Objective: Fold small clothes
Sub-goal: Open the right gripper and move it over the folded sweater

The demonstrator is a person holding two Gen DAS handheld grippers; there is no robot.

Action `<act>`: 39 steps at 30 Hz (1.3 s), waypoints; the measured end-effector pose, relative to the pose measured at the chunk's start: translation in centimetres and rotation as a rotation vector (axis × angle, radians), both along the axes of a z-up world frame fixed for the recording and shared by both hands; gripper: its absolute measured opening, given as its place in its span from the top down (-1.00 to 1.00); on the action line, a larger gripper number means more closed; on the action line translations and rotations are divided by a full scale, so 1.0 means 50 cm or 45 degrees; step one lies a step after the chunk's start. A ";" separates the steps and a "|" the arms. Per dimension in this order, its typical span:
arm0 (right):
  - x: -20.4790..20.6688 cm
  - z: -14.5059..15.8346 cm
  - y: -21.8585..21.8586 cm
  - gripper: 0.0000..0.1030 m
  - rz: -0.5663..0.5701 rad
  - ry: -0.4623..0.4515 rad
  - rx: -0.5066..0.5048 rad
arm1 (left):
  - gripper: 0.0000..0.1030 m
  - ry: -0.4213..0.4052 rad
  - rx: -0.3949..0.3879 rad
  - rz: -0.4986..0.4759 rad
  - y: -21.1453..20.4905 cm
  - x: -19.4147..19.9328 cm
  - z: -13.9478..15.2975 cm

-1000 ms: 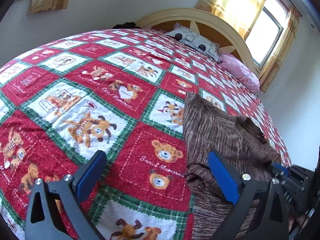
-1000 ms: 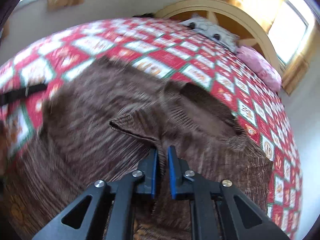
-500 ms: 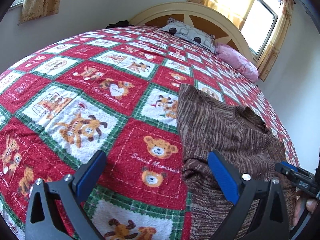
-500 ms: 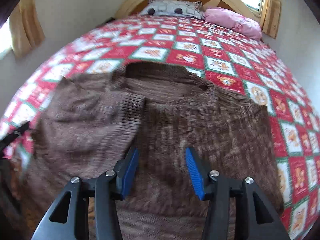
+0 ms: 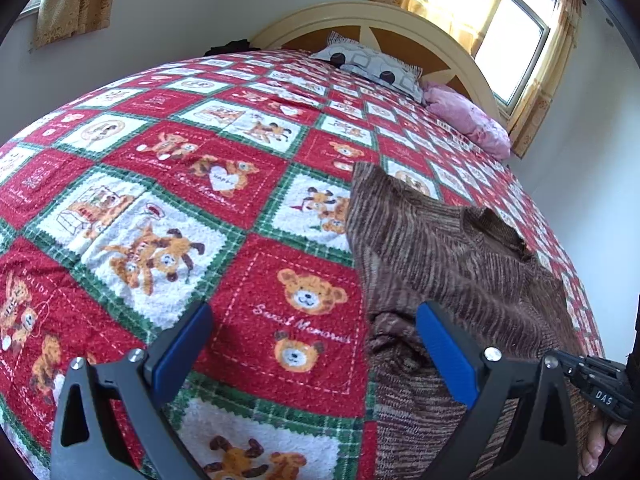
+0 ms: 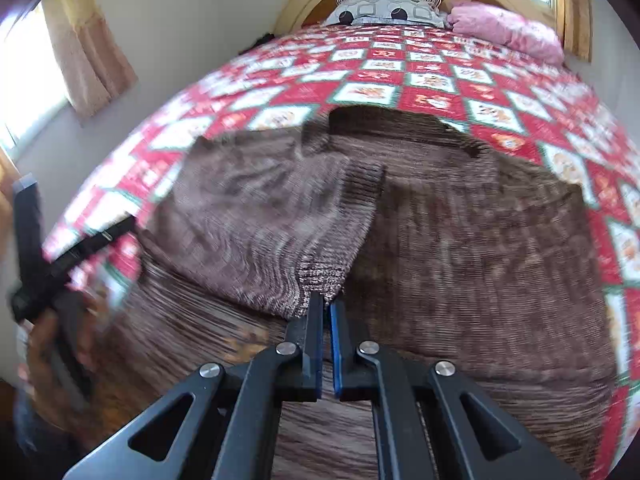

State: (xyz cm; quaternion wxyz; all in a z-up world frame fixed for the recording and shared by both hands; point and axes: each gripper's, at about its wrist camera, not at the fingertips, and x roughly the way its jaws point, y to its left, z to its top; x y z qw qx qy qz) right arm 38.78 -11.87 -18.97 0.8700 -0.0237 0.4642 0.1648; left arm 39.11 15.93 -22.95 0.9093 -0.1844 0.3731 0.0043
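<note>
A brown striped knit sweater (image 5: 452,256) lies on the red teddy-bear quilt (image 5: 200,184). In the right wrist view it fills the middle, with one sleeve (image 6: 288,220) folded across the body. My right gripper (image 6: 326,308) is shut on the cuff of that sleeve (image 6: 320,280). My left gripper (image 5: 316,344) is open and empty, hovering over the quilt at the sweater's left edge, its right finger (image 5: 444,352) above the fabric. The left gripper (image 6: 44,264) also shows blurred at the left of the right wrist view.
A grey patterned pillow (image 5: 372,66) and a pink pillow (image 5: 468,118) lie by the cream headboard (image 5: 372,16). A curtained window (image 5: 516,44) is at the back right. The quilt spreads wide to the left of the sweater.
My right gripper opened half a second ago and has now closed on the sleeve cuff. The left gripper has barely moved and stays open.
</note>
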 end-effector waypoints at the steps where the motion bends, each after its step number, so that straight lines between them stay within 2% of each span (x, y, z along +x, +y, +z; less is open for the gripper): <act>1: 0.004 -0.008 -0.002 0.95 0.000 0.015 -0.020 | -1.00 0.001 0.002 -0.002 -0.001 0.000 0.000; 3: 0.005 -0.017 -0.008 0.94 0.016 0.044 -0.012 | -1.00 0.042 0.031 -0.009 -0.006 0.010 -0.007; 5: 0.004 -0.009 -0.008 0.89 0.024 0.024 -0.039 | -1.00 0.094 0.147 -0.023 -0.031 0.020 -0.008; 7: 0.001 0.006 -0.010 0.48 -0.025 -0.024 -0.117 | -1.00 0.103 0.209 -0.042 -0.046 0.019 -0.008; 8: -0.004 0.020 -0.012 0.00 -0.037 -0.076 -0.134 | -1.00 0.104 0.220 -0.043 -0.048 0.018 -0.008; 9: -0.006 0.040 -0.017 -0.12 -0.032 -0.141 -0.103 | -1.00 0.106 0.213 -0.041 -0.045 0.018 -0.009; 12: 0.012 0.079 -0.010 -0.12 0.023 -0.183 0.028 | -1.00 0.103 0.204 -0.040 -0.041 0.015 -0.008; 14: 0.041 0.086 0.007 -0.12 0.072 -0.159 0.097 | -1.00 0.107 0.203 -0.041 -0.038 0.014 -0.008; 17: 0.097 0.067 0.039 -0.12 0.117 -0.089 0.182 | -1.00 0.103 0.197 -0.041 -0.040 0.013 -0.008; 19: 0.129 0.039 0.050 -0.12 0.092 -0.037 0.176 | -1.00 0.104 0.198 -0.041 -0.040 0.012 -0.008; 21: 0.155 0.002 0.054 -0.12 0.027 -0.013 0.063 | -1.00 0.110 0.207 -0.040 -0.041 0.012 -0.008; 23: 0.183 -0.032 0.032 -0.12 -0.112 0.026 -0.065 | -1.00 0.114 0.219 -0.041 -0.044 0.013 -0.008; 25: 0.190 -0.027 -0.013 -0.12 -0.177 0.019 0.051 | -1.00 0.113 0.215 -0.040 -0.045 0.013 -0.008; 27: 0.176 -0.014 -0.020 -0.12 -0.178 -0.018 0.044 | -1.00 0.114 0.212 -0.040 -0.046 0.014 -0.008; 30: 0.134 0.024 -0.005 -0.12 -0.118 -0.123 0.047 | -1.00 0.112 0.208 -0.040 -0.045 0.014 -0.008; 33: 0.091 0.046 0.032 -0.12 0.041 -0.148 0.152 | -1.00 0.112 0.212 -0.039 -0.046 0.013 -0.007; 36: 0.039 0.024 0.083 -0.12 0.238 -0.113 0.118 | -1.00 0.109 0.205 -0.040 -0.044 0.014 -0.007; 39: 0.021 -0.025 0.095 -0.12 0.298 -0.047 -0.008 | -1.00 0.118 0.204 -0.054 -0.046 0.012 -0.007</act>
